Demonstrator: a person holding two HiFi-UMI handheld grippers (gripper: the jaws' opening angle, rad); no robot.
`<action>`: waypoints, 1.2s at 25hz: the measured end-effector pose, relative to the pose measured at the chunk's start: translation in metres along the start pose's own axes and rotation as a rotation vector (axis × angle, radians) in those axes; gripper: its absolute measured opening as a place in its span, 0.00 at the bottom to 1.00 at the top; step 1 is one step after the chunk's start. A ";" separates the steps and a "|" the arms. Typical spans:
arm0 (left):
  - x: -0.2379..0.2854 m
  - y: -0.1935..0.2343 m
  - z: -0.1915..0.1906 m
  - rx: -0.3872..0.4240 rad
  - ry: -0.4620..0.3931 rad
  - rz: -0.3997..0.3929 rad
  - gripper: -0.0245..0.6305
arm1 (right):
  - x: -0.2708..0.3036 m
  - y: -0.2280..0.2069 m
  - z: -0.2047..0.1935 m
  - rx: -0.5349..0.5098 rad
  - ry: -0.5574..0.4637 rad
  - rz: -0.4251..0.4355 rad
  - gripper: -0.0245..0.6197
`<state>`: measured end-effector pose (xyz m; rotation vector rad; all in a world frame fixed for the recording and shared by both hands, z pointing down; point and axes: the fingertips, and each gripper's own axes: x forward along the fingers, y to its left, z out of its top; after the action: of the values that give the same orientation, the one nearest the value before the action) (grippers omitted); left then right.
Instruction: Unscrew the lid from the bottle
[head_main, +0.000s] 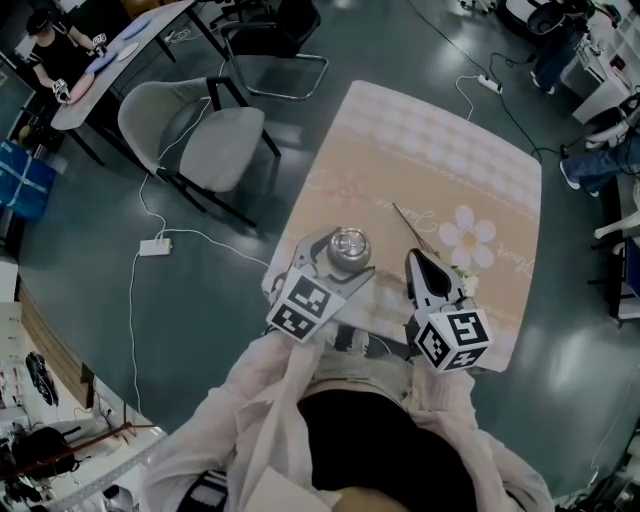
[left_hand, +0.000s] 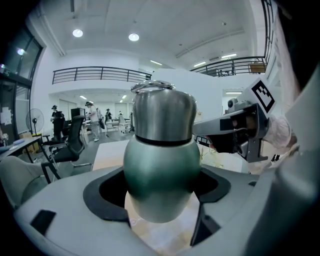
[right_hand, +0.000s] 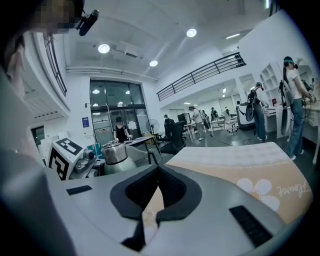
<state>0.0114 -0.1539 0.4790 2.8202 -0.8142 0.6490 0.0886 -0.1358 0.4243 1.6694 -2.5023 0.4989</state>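
1. Grey-green floor (head_main: 80, 300) on every side of the table (head_main: 430, 150); desks and standing people well beyond the table's far end, small in both gripper views.
2. Table draped in a beige cloth, with a pale checked band at its far end and white flowers printed toward its right side.
3. Grey chair (head_main: 200, 135) on dark legs, off the table's far left corner, well apart from it.
4. Pale sleeves (head_main: 270, 390) at the table's near edge, one behind each gripper.
5. Left gripper (left_hand: 160, 192) over the table's near left corner, clamped on the bottle (left_hand: 161, 160) with a dark pad pressed to each side of its rounded body. Marker cube toward the table's near edge.
6. Right gripper (right_hand: 157, 175) over the table's near edge, toward the near right corner. Jaws closed pad to pad with nothing between them, pointed up the table and clear of the bottle.
7. Bottle green and rounded below, upright in the left gripper above the table's near left corner. Bottom seemingly lifted clear of the cloth.
8. Brushed-steel lid (left_hand: 164, 112) seated on the bottle, with a dark seam where the two meet and a thin loop on top. Not yet off.
9. White power strip (head_main: 155, 246) on the floor left of the table, with a cable trailing from it.
10. Thin rod (head_main: 412, 228) lying on the cloth near the table's middle; too slight to tell what.
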 end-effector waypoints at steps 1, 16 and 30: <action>0.000 0.000 0.001 0.001 -0.001 -0.003 0.62 | 0.001 0.003 0.002 -0.022 -0.002 0.020 0.06; -0.002 -0.003 0.018 0.000 -0.030 -0.013 0.62 | 0.001 0.051 0.030 -0.137 -0.072 0.342 0.50; 0.009 -0.019 0.025 0.025 -0.013 -0.060 0.62 | -0.005 0.070 0.040 -0.186 -0.078 0.443 0.50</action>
<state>0.0376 -0.1477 0.4598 2.8620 -0.7252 0.6364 0.0306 -0.1201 0.3698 1.0897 -2.8788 0.2236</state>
